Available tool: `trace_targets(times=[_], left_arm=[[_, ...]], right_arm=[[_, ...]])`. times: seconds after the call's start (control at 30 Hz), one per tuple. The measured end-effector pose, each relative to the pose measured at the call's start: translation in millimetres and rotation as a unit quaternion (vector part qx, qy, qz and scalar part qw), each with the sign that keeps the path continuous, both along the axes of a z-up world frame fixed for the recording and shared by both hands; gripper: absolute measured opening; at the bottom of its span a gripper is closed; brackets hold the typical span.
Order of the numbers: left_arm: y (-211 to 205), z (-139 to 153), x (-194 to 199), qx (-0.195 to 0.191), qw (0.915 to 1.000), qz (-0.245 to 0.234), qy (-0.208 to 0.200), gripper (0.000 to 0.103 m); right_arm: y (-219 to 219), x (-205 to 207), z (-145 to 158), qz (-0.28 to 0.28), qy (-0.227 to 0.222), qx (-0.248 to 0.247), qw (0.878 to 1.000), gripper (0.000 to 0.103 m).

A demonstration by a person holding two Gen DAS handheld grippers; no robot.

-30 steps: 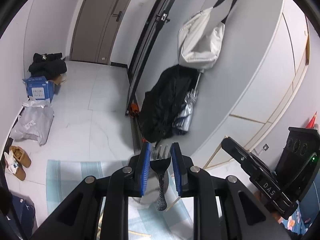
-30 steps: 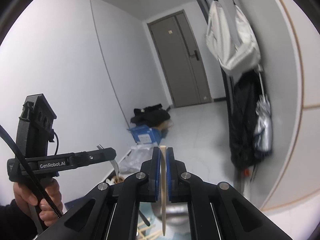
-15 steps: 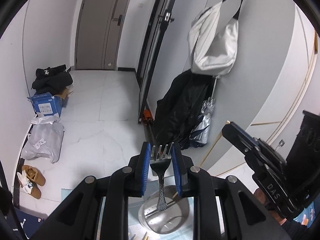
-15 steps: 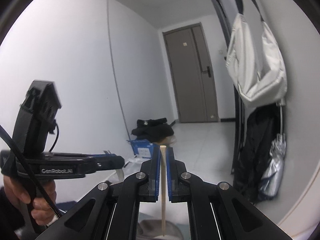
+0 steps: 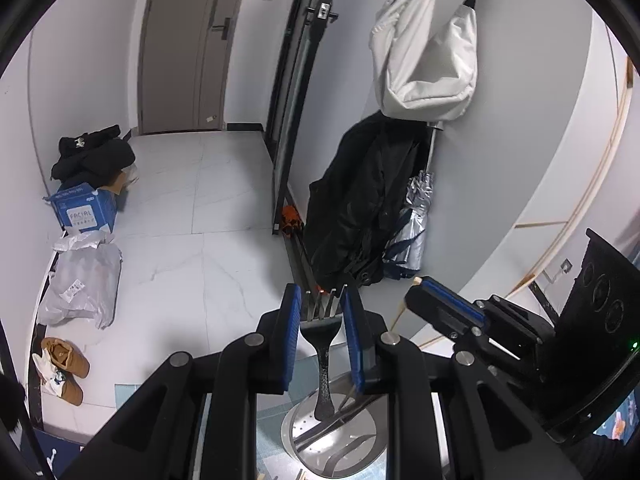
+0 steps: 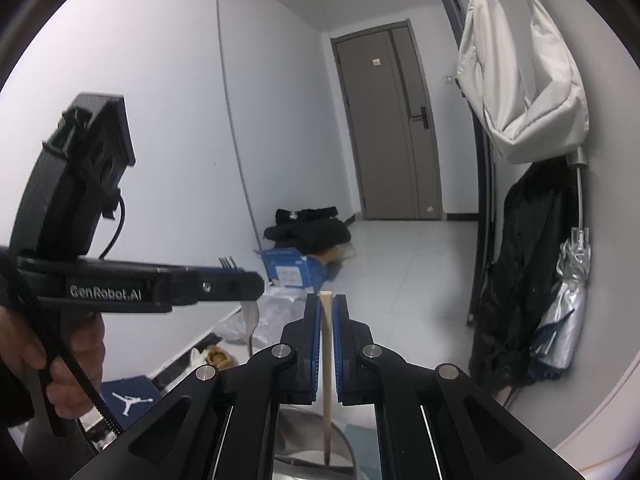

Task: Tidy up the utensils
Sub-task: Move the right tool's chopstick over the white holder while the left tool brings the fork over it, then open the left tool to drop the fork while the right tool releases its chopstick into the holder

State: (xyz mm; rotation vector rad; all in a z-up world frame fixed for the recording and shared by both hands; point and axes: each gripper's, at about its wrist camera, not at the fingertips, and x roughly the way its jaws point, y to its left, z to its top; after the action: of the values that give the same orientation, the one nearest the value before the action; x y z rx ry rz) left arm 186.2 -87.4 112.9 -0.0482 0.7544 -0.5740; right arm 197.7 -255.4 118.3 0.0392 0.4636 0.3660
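Presently: left hand-held gripper (image 5: pixel 320 332), jaws narrowed on fork (image 5: pixel 322 356), tines up, handle hanging over steel holder (image 5: pixel 304 432), likely for a handle-first drop. Right hand-held gripper (image 6: pixel 326 340), jaws nearly closed on wooden chopstick (image 6: pixel 327 368), upright, tip inside the holder's mouth, ready for release.

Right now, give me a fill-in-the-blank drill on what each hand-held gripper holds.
The left hand-held gripper is shut on a ____. The right hand-held gripper is shut on a wooden ____. Both utensils hang above a shiny metal ____. A white bag hangs on the ____.
Missing: fork; chopstick; holder; wall
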Motion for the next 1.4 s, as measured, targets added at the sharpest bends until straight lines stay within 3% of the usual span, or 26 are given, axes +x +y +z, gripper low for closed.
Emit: trace_targets(times=[0.27, 0.47, 0.77, 0.8, 0.87, 0.93, 1.0, 1.07, 1.13, 1.23, 1.4], left_arm=[[-5.6, -5.0, -3.5, 0.006, 0.9996, 0.009, -0.028, 0.017], [-11.5, -22.4, -13.1, 0.019, 0.9993, -0.011, -0.029, 0.017], [-6.1, -31.1, -8.5, 0.03, 0.999, -0.022, 0.026, 0.018], [-4.4, -30.4, -9.6, 0.028, 0.9991, -0.019, 0.026, 0.023], [4.7, -26.4, -11.5, 0.028, 0.9993, 0.004, 0.025, 0.039], [14.4, -22.6, -15.6, 0.017, 0.9994, 0.02, 0.02, 0.051], [24.5, -18.7, -20.5, 0.023, 0.9986, 0.047, 0.009, 0.063], [34.7, -17.2, -26.2, 0.02, 0.9973, 0.071, 0.004, 0.067], [41.6, -17.6, -33.3, 0.023, 0.9956, 0.091, 0.004, 0.075], [49.8, -19.2, -48.0, 0.023, 0.9926, 0.119, 0.002, 0.081], [59.1, -23.4, -70.4, 0.014, 0.9876, 0.156, -0.002, 0.086]], right_arm=[[1.4, -3.2, 3.4, 0.0, -0.011, 0.006, 1.0, 0.005], [-2.2, -8.0, -6.1, 0.009, -0.003, 0.005, 1.0, 0.005], [4.7, -8.0, -23.7, 0.047, 0.054, -0.004, 0.997, 0.009], [4.4, -7.8, -25.3, 0.046, 0.065, -0.005, 0.997, 0.011], [1.5, -12.4, -26.6, 0.037, 0.072, -0.004, 0.997, 0.017], [-3.5, -19.8, -25.7, 0.023, 0.073, -0.002, 0.997, 0.035], [-9.4, -27.6, -24.4, 0.014, 0.078, 0.005, 0.997, 0.045], [-11.3, -37.4, -22.5, 0.001, 0.082, 0.002, 0.997, 0.056], [-10.1, -46.5, -20.4, -0.012, 0.086, -0.008, 0.996, 0.076], [-5.3, -59.7, -18.7, -0.035, 0.092, -0.028, 0.995, 0.091], [11.0, -77.8, -22.9, -0.088, 0.124, -0.068, 0.986, 0.103]])
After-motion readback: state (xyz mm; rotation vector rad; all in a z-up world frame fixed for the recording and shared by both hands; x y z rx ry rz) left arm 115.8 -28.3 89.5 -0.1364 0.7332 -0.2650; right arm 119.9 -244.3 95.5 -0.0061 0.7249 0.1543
